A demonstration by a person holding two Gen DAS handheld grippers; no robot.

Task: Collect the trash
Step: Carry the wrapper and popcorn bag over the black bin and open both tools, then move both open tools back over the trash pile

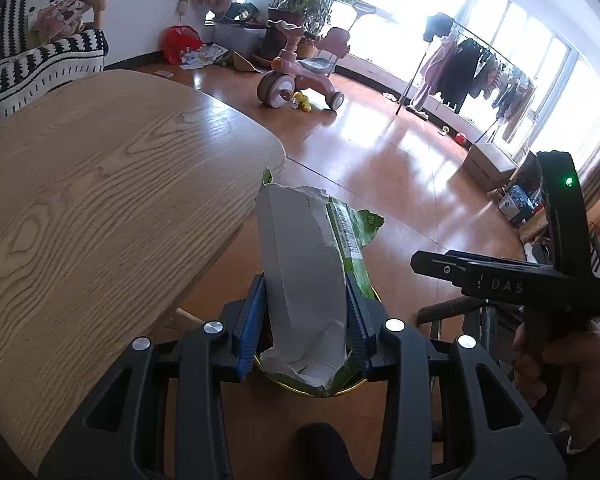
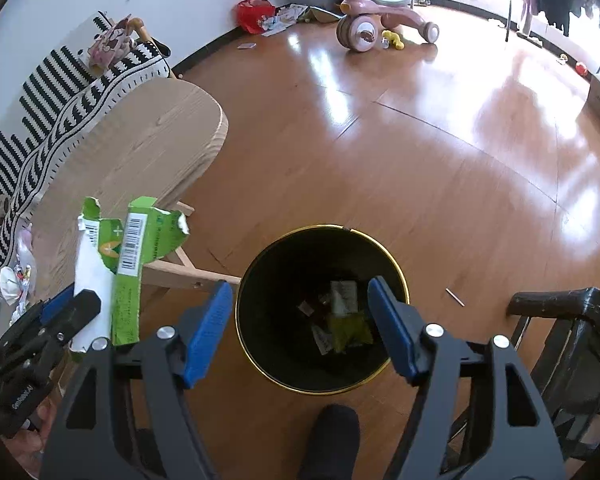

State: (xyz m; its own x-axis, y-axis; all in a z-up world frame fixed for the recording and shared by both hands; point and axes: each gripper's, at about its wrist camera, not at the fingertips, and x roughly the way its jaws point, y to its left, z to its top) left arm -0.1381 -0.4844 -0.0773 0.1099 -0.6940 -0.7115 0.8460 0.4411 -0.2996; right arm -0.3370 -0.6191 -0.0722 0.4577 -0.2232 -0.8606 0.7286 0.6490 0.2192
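Item one: left gripper (image 1: 306,320), blue-padded, jaws closed partway onto a torn green carton (image 1: 308,272), pads pressing both its sides; the carton stands upright between them, grey inner face toward the left wrist camera, green printed face with barcode along its 3 o'clock edge, ragged top at 12 o'clock. In the right wrist view the same carton (image 2: 120,264) appears at 9 o'clock, well to the side of the bin and not over its mouth. Item two: right gripper (image 2: 300,320), blue pads spread wide, nothing between them; it hangs directly above the bin opening. No earlier picture given for comparison. Item three: black waste bin (image 2: 380,380) with gold rim, on the wooden floor at centre of the right wrist view; inside lie several scraps (image 2: 346,320), one yellow-green, others pale or grey, kinds not readable. In the left wrist view only a gold arc of the bin's rim (image 1: 340,392) shows beneath the carton at 6 o'clock. Item four: light wood table (image 1: 100,200), rounded edge, at 9 o'clock of the left wrist view, bare where visible. Item five: dark wooden chair (image 2: 560,340) at 4 o'clock of the right wrist view. Item six: pink tricycle (image 1: 300,76) at 12 o'clock on the floor. Item seven: clothes rack (image 1: 476,68) at 2 o'clock before the windows. Item eight: black-and-white patterned sofa (image 1: 32,68) at 10 o'clock.
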